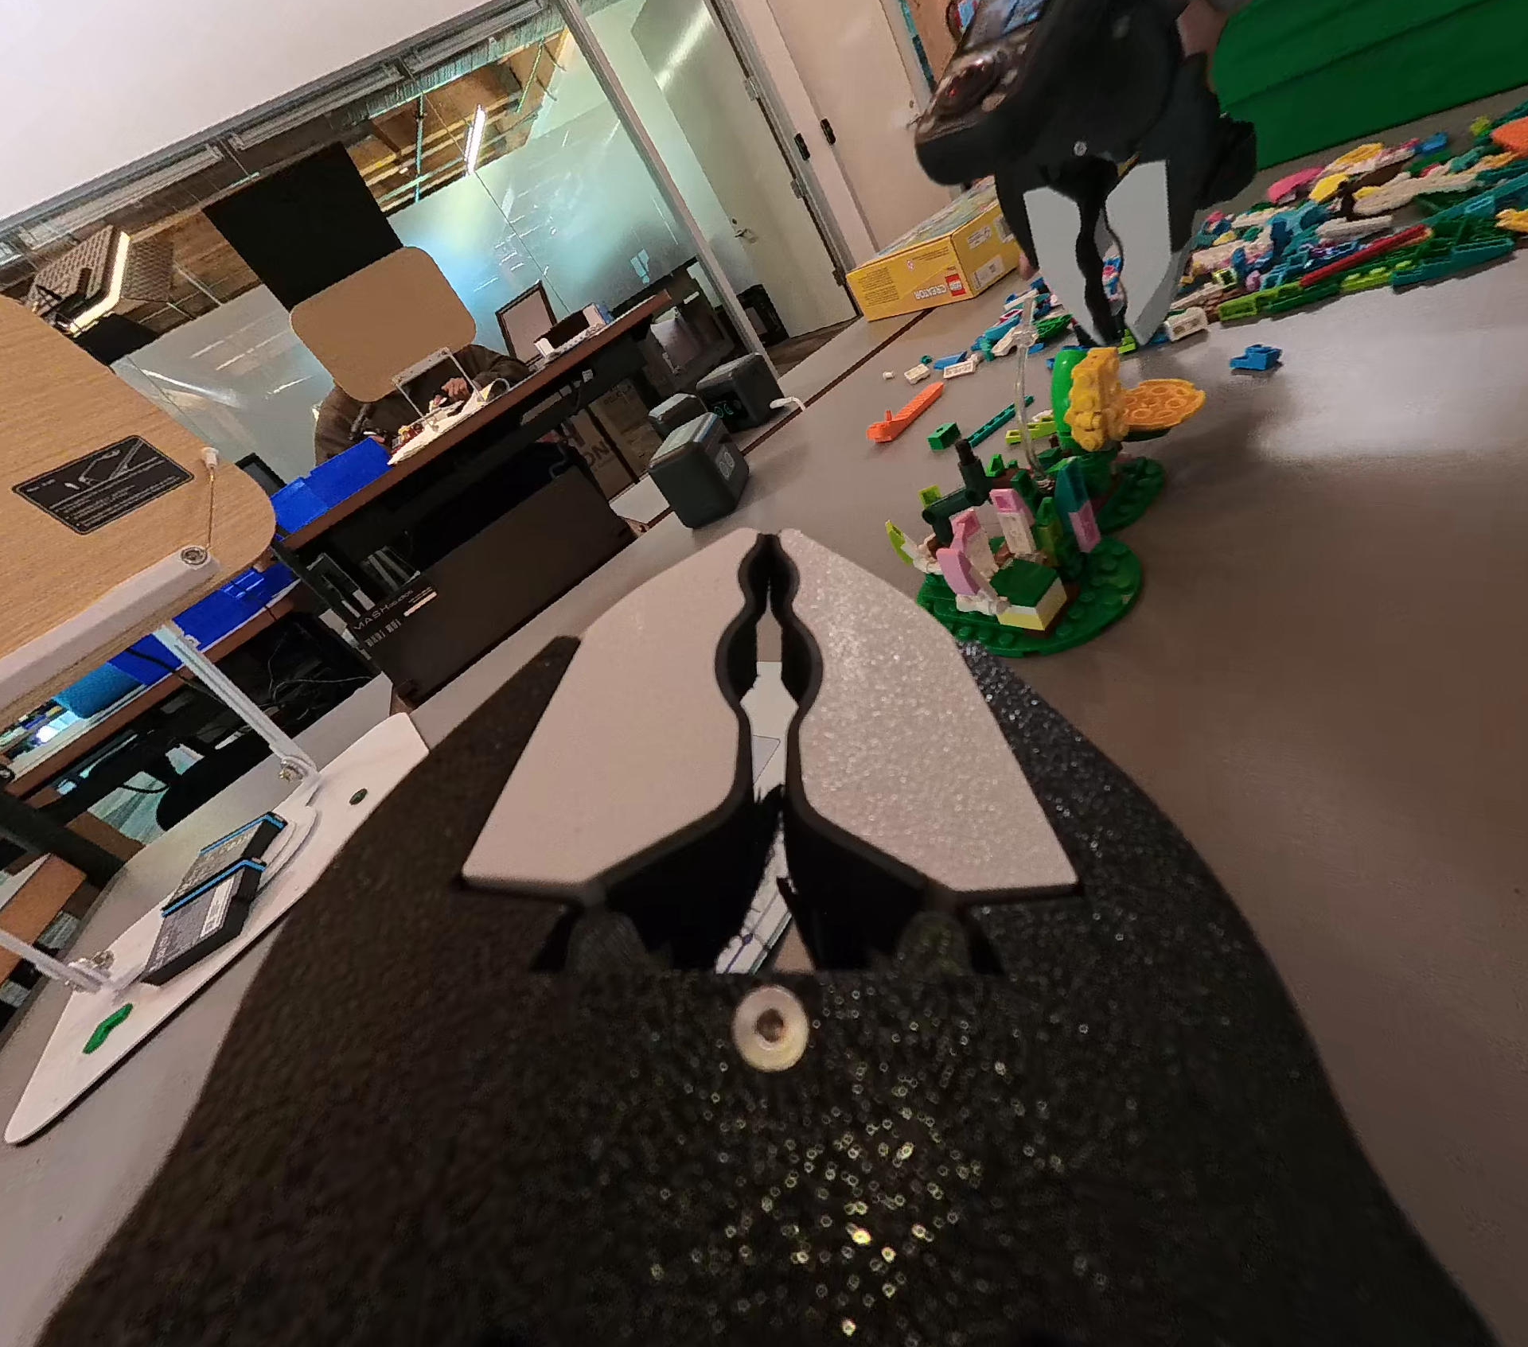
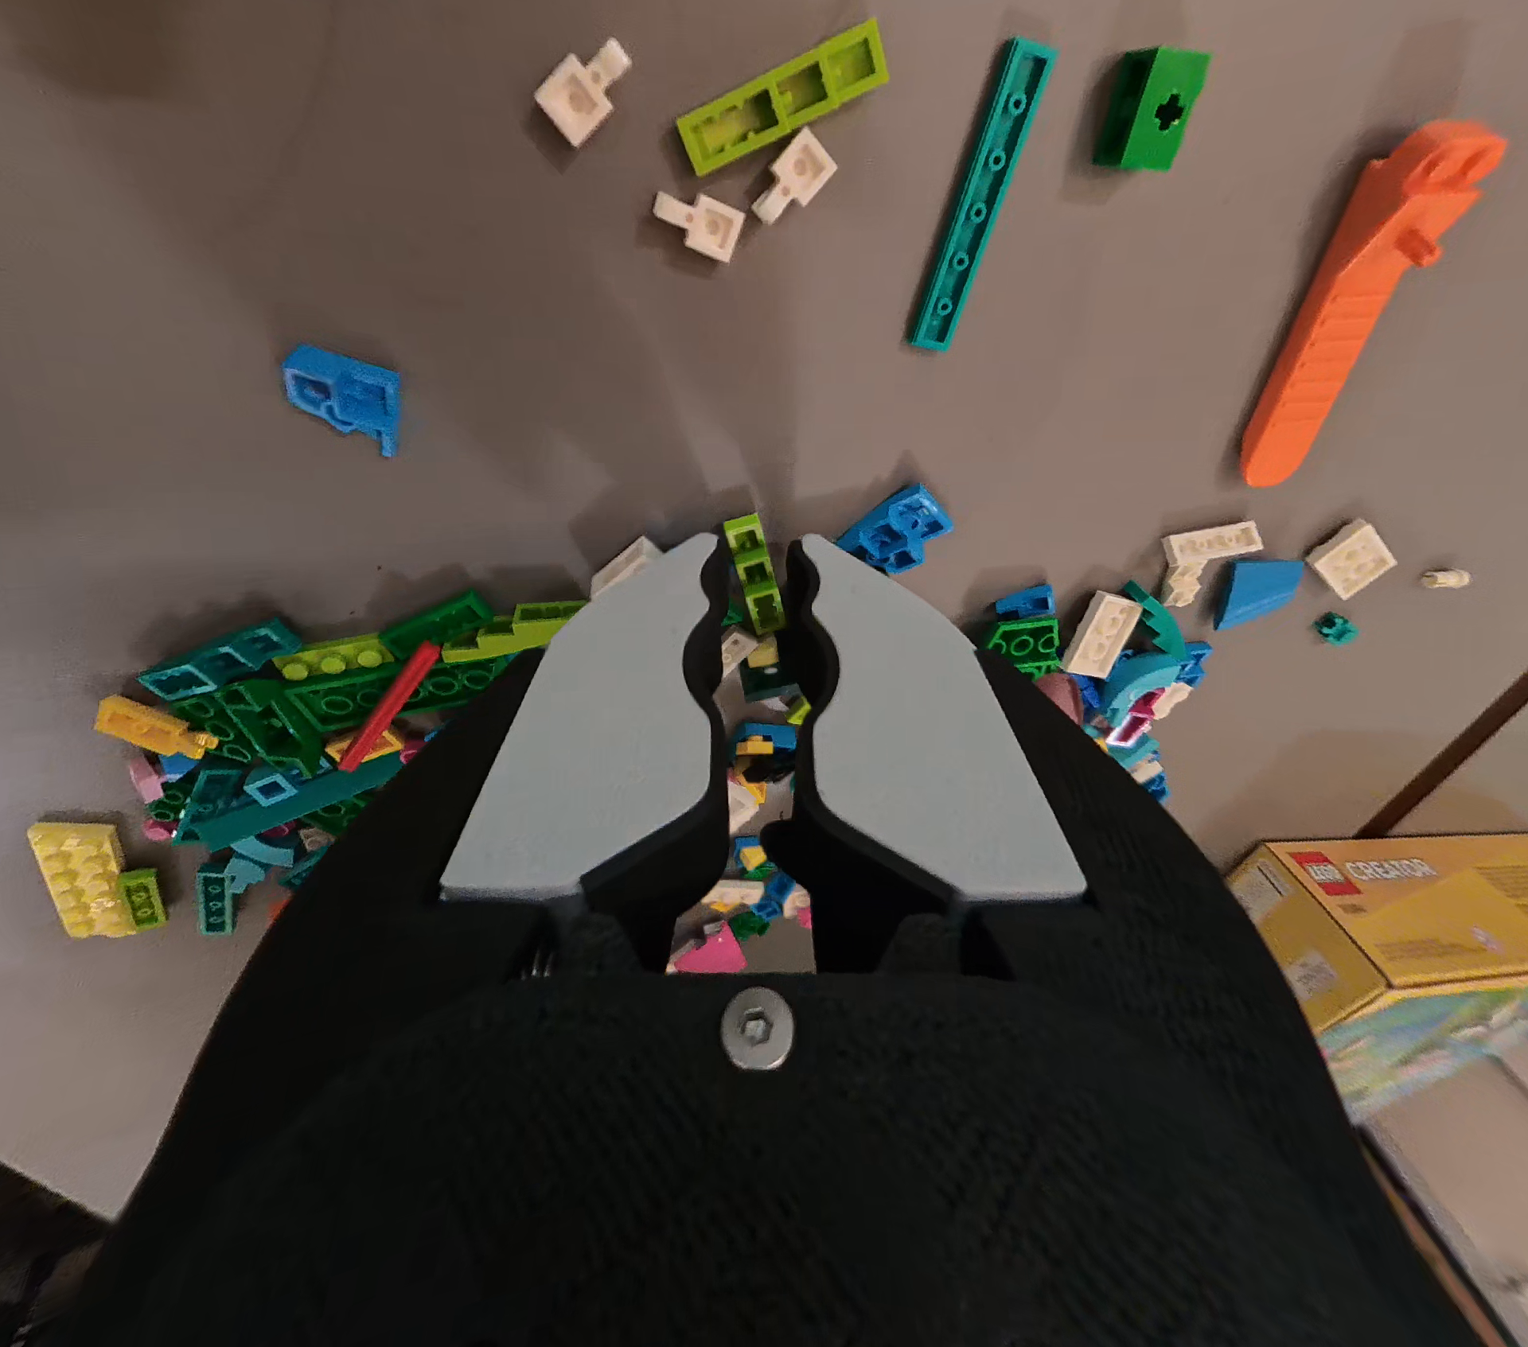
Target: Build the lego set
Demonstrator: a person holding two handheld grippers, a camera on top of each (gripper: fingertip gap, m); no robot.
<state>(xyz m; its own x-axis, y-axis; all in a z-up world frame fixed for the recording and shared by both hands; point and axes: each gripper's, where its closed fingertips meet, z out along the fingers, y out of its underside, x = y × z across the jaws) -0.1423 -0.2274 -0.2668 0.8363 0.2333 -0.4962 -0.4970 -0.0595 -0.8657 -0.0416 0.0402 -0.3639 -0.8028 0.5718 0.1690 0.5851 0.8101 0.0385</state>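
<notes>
The partly built lego model (image 1: 1033, 555) stands on round green plates on the grey table, with pink and white pieces and a yellow flower (image 1: 1095, 402) on a stem. My left gripper (image 1: 773, 551) is shut and empty, held left of the model and apart from it. My right gripper (image 2: 756, 551) points down at the edge of the loose brick pile (image 2: 289, 712), its fingers closed on a small lime green brick (image 2: 761, 588) that stands upright between the tips. The right gripper also shows in the left wrist view (image 1: 1108, 324), behind the model.
Loose pieces lie on the table: an orange brick separator (image 2: 1364, 299), a long teal plate (image 2: 980, 191), a green block (image 2: 1149, 109), a lime plate (image 2: 781, 96), white clips (image 2: 703, 224), a blue piece (image 2: 343, 398). A yellow set box (image 2: 1389, 919) lies at the right. A white stand base (image 1: 207, 919) is at the left. The tips of one gripper are about 30 centimetres away from the tips of the other. The long teal plate (image 2: 980, 191) is about 7 centimetres from my right fingertips and 25 centimetres from my left.
</notes>
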